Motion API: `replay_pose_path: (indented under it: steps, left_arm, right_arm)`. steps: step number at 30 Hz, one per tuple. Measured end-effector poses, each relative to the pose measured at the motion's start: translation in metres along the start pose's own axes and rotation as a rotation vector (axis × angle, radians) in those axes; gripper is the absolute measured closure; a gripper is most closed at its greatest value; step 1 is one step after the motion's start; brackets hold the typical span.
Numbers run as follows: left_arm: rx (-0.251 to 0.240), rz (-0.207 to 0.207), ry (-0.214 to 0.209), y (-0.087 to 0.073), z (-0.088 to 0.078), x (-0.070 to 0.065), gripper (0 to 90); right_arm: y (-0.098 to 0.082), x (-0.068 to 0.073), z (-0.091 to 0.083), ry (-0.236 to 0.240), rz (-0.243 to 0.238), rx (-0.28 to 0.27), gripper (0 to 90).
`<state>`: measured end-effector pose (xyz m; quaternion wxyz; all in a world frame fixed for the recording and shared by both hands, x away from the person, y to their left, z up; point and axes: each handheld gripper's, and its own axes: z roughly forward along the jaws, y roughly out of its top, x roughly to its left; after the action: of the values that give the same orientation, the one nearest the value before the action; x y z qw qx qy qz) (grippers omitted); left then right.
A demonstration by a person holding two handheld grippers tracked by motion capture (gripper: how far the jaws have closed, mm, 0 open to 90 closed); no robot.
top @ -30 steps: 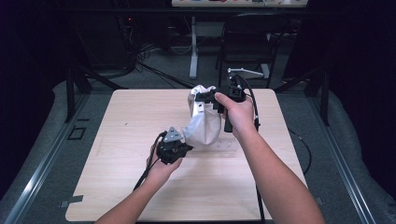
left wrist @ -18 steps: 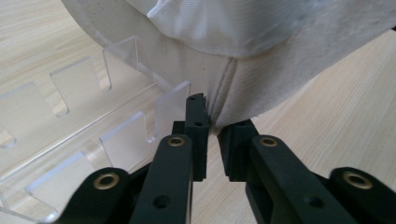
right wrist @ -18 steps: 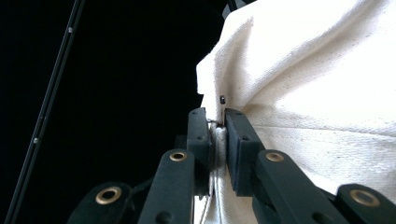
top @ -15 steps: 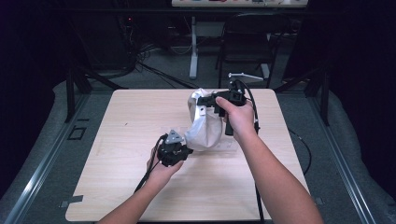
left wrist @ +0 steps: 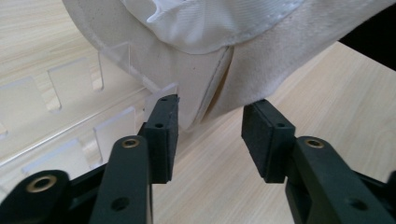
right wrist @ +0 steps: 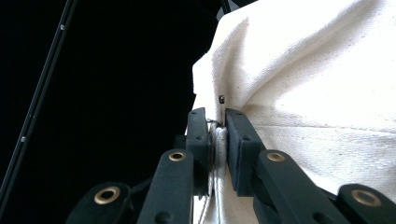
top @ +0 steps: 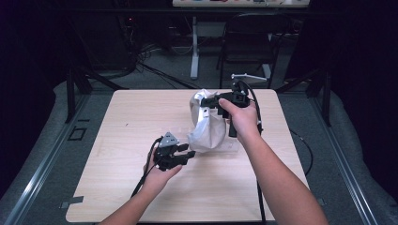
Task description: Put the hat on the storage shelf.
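Observation:
An off-white cloth item [top: 209, 126] hangs in the middle of the table, its lower end resting on the wood. My right gripper [top: 205, 102] is shut on the cloth's upper seam; in the right gripper view the pads [right wrist: 217, 140] pinch a folded hem [right wrist: 299, 84]. My left gripper [top: 189, 154] sits low at the cloth's bottom left. Its jaws have just been opening and now stand open [left wrist: 210, 133]. The cloth's thick lower edge [left wrist: 205, 84] lies just beyond the gap, and neither pad presses on it.
A clear plastic slotted piece [left wrist: 70, 86] lies flat on the wooden table [top: 117, 122] under the cloth, beside my left jaw. Cables trail from both grippers. A chair [top: 248, 42] and table legs stand behind the far edge.
The left gripper's jaws have gone from shut to open, letting go of the cloth's lower edge. The right gripper has kept its grip and barely moved.

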<state>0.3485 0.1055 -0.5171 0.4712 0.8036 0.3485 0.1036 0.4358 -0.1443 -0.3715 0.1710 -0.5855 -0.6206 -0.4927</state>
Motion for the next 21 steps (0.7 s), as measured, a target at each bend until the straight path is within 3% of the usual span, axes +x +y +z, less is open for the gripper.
replay_pose_path:
  steps: [6, 13, 16, 21]
  left_arm:
    - [-0.028, 0.008, 0.007, -0.008, -0.019, 0.002, 52.1]
    - [-0.031, 0.017, 0.055, -0.029, -0.044, 0.014, 51.7]
    - [-0.032, -0.003, 0.078, -0.037, -0.053, 0.021, 51.8]
    - [-0.042, -0.054, 0.081, -0.046, -0.060, 0.033, 51.3]
  right_arm:
    - [-0.001, -0.001, -0.005, -0.010, -0.008, -0.007, 80.6]
    - [-0.003, 0.000, -0.008, -0.026, -0.013, -0.008, 80.5]
    - [-0.003, 0.000, -0.010, -0.039, -0.025, -0.006, 80.6]
    - [-0.003, 0.000, -0.011, -0.046, -0.023, -0.016, 80.4]
